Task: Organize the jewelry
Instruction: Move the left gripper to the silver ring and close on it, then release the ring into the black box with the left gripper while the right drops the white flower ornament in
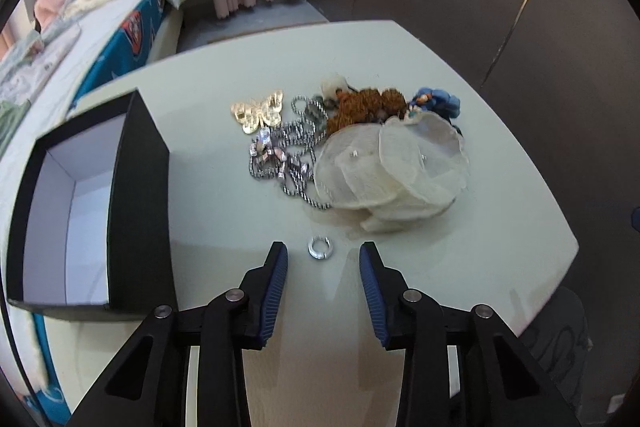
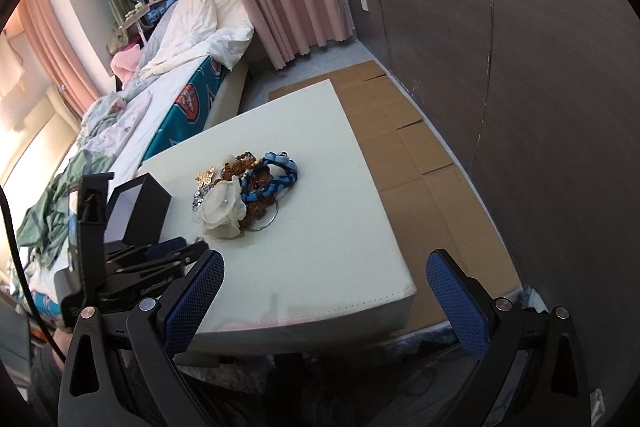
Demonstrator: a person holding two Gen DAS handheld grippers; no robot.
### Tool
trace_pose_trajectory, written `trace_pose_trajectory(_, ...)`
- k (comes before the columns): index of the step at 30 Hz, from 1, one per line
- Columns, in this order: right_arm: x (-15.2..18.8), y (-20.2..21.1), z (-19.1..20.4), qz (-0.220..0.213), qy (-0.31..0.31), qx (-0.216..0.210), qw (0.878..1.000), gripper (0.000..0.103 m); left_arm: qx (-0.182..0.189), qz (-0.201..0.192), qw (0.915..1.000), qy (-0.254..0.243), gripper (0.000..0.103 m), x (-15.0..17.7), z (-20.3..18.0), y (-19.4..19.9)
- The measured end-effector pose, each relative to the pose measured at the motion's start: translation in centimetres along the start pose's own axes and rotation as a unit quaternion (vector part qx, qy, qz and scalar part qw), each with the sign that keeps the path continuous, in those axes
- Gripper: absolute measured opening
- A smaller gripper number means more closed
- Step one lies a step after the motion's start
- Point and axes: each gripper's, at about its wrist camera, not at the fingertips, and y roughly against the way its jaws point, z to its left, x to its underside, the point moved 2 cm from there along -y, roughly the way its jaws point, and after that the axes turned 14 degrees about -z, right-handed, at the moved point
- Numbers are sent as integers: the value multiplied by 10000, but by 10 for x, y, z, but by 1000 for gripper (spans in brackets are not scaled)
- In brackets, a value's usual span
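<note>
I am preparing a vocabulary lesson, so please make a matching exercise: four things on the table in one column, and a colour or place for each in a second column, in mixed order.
Things:
1. butterfly
2. ring
3. box
4. braided bracelet

Descriptions:
A. black outside, white inside
B. blue
C. gold
D. alone on the table, just ahead of the left gripper

Pairs: 1-C, 2-D, 3-A, 4-B

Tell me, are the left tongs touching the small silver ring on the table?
Apart. The left wrist view shows the silver ring lying between the left tongs, with bare table visible on both sides of it.
</note>
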Motion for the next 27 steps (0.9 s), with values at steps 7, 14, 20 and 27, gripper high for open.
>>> trace_pose_trajectory(7, -6, -15, 14, 69, 39, -167, 9998, 102, -99, 21, 9999, -48, 13, -2, 3, -2)
trace_pose_trajectory(14, -10, -44, 41, 216, 77, -629, 9978, 92, 45, -223, 9995, 205, 13, -15, 18, 28)
trace_pose_trajectory(20, -8, -77, 57, 532, -57, -882, 9947, 66, 83, -494, 9982, 320, 13, -31, 30, 57)
trace_pose_trajectory(27, -5, -105, 76, 798, -74, -1074, 9910, 51, 54, -837, 9955, 430, 13, -49, 50, 90)
